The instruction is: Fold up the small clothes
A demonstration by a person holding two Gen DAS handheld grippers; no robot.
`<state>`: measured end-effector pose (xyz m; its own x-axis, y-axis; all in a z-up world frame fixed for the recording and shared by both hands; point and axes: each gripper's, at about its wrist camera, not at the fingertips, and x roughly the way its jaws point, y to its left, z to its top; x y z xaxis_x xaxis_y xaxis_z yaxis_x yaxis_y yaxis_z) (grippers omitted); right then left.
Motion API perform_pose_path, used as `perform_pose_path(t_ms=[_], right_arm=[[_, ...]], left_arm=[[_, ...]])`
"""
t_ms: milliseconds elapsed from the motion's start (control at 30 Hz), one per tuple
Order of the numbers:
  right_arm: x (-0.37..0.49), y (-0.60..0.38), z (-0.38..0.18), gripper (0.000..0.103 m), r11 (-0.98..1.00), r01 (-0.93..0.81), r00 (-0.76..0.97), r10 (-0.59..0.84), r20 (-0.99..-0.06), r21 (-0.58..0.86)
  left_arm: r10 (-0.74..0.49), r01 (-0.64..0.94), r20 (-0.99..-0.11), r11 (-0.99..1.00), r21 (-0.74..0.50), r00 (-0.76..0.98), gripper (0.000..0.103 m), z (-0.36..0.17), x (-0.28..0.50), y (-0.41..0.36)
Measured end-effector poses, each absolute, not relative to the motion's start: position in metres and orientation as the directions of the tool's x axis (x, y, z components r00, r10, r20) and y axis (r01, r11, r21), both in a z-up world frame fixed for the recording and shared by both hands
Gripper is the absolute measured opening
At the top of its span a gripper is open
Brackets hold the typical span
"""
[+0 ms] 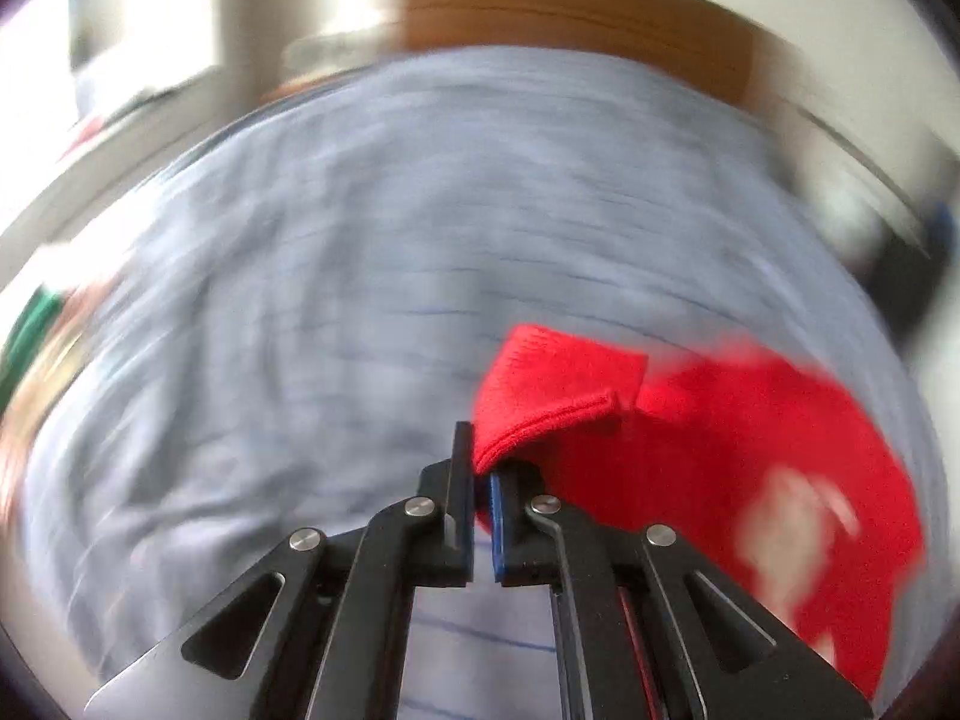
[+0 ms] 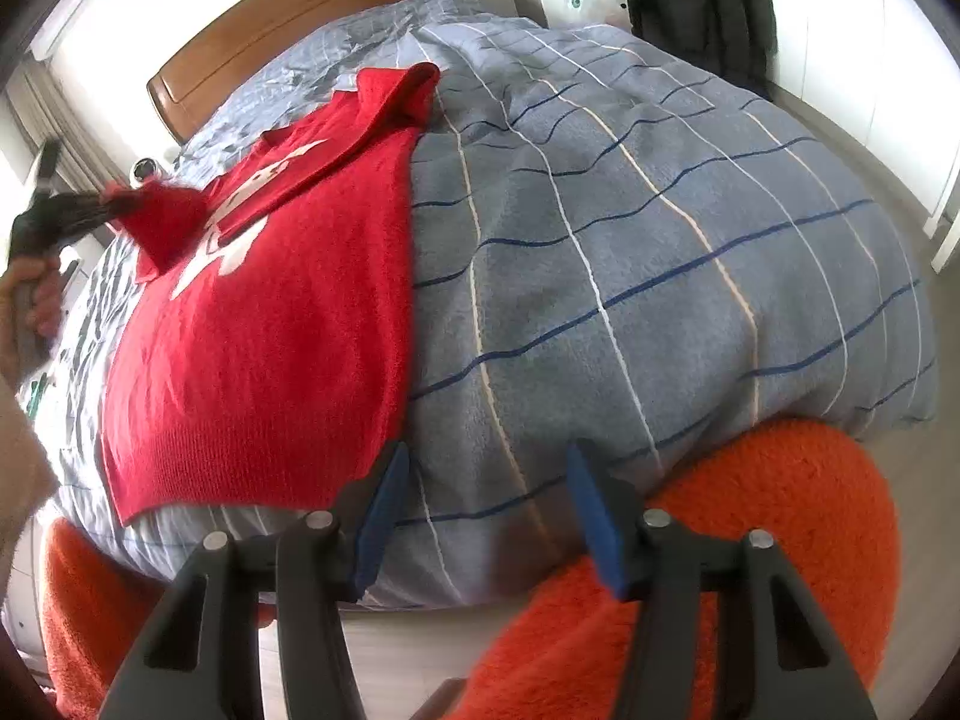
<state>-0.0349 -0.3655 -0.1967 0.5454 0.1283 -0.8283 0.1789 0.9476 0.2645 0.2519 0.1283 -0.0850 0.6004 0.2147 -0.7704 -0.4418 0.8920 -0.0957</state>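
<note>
From my right gripper, the striped duvet lies bare to the right and far side, giving open passage. The red sweater covers the left half. My left gripper blocks the far-left corner.

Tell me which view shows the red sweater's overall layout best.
The right wrist view: the red sweater lies spread on the blue bedspread, white motif visible. The left wrist view, blurred, shows only a sleeve end pinched in the left gripper and part of the body.
</note>
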Motion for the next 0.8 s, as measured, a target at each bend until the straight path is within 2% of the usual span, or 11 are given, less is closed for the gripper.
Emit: perform_pose_path(t_ms=[67, 133, 400, 500, 533, 567, 600, 633, 667, 733, 800], right_arm=[[-0.034, -0.365, -0.197, 0.055, 0.949, 0.172, 0.548, 0.130, -0.826, 0.264], [-0.033, -0.363, -0.198, 0.055, 0.952, 0.168, 0.545, 0.127, -0.829, 0.256], [-0.031, -0.354, -0.201, 0.055, 0.965, 0.162, 0.528, 0.092, -0.844, 0.206], [-0.030, -0.354, -0.202, 0.055, 0.966, 0.169, 0.522, 0.080, -0.849, 0.195], [-0.029, -0.353, -0.202, 0.055, 0.967, 0.168, 0.519, 0.077, -0.851, 0.190], [-0.029, -0.353, -0.201, 0.055, 0.968, 0.165, 0.517, 0.076, -0.852, 0.187], [-0.029, -0.352, -0.199, 0.055, 0.970, 0.161, 0.514, 0.076, -0.854, 0.183], [-0.026, -0.350, -0.193, 0.055, 0.975, 0.147, 0.506, 0.071, -0.860, 0.167], [-0.022, -0.346, -0.187, 0.055, 0.982, 0.128, 0.494, 0.059, -0.867, 0.139], [-0.011, -0.336, -0.171, 0.059, 0.994, 0.064, 0.490, 0.045, -0.871, 0.087], [0.007, -0.320, -0.151, 0.069, 0.999, -0.022, 0.502, 0.052, -0.864, 0.047]], left_arm=[[0.331, -0.629, -0.806, 0.775, -0.064, 0.490, 0.002, -0.105, 0.233, 0.192], [0.388, -0.692, -0.818, 0.722, -0.018, 0.425, 0.002, -0.124, 0.220, 0.220], [0.387, -0.710, -0.844, 0.704, 0.011, 0.371, 0.002, -0.178, 0.199, 0.244], [0.397, -0.686, -0.834, 0.727, 0.030, 0.384, 0.008, -0.187, 0.196, 0.242], [0.405, -0.675, -0.824, 0.737, 0.039, 0.395, 0.013, -0.183, 0.194, 0.238], [0.412, -0.670, -0.819, 0.741, 0.047, 0.399, 0.032, -0.181, 0.191, 0.237], [0.425, -0.676, -0.815, 0.734, 0.057, 0.393, 0.046, -0.178, 0.184, 0.238], [0.450, -0.701, -0.810, 0.710, 0.068, 0.376, 0.075, -0.173, 0.174, 0.239], [0.470, -0.727, -0.805, 0.683, 0.072, 0.361, 0.088, -0.170, 0.163, 0.240], [0.482, -0.774, -0.792, 0.633, 0.019, 0.375, 0.088, -0.159, 0.131, 0.240], [0.425, -0.764, -0.793, 0.641, -0.076, 0.436, 0.088, -0.155, 0.101, 0.232]])
